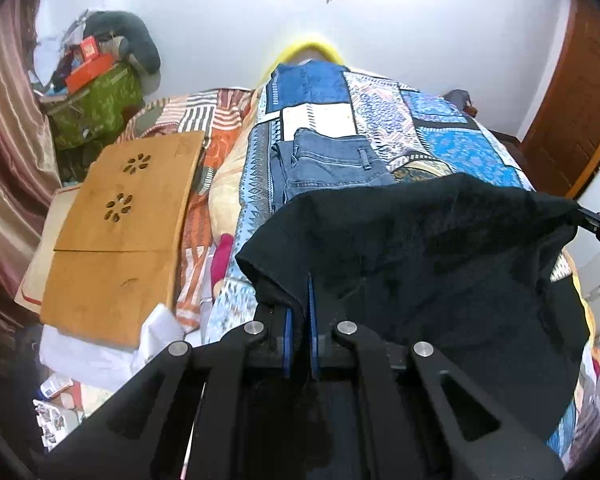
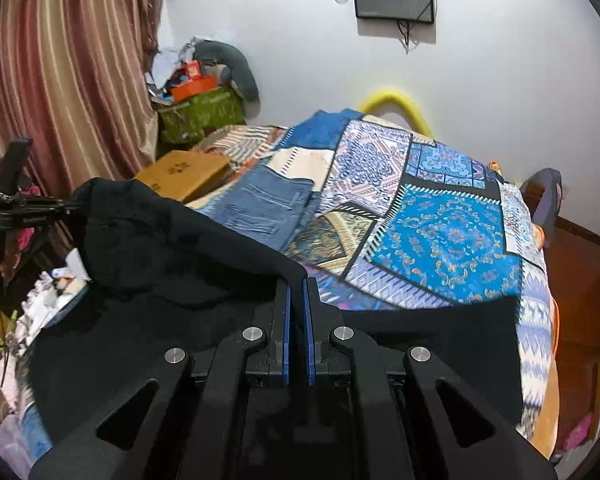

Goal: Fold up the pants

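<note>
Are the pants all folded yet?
Not yet. One blue jeans pair already lies folded on the patchwork bedspread. The black pants are lifted, pinched by the left gripper and right gripper. Folding them is still left.

Bed (image 2: 532, 320) covered by a blue patchwork quilt (image 2: 440, 240). Folded blue jeans (image 2: 268, 208) lie flat on the quilt, toward its far-left part. Black pants (image 2: 160, 264) drape over the near end, upper edge raised off the quilt. Wooden lap tray (image 1: 116, 232) rests on striped bedding (image 1: 196, 116) just beside the quilt's left edge
</note>
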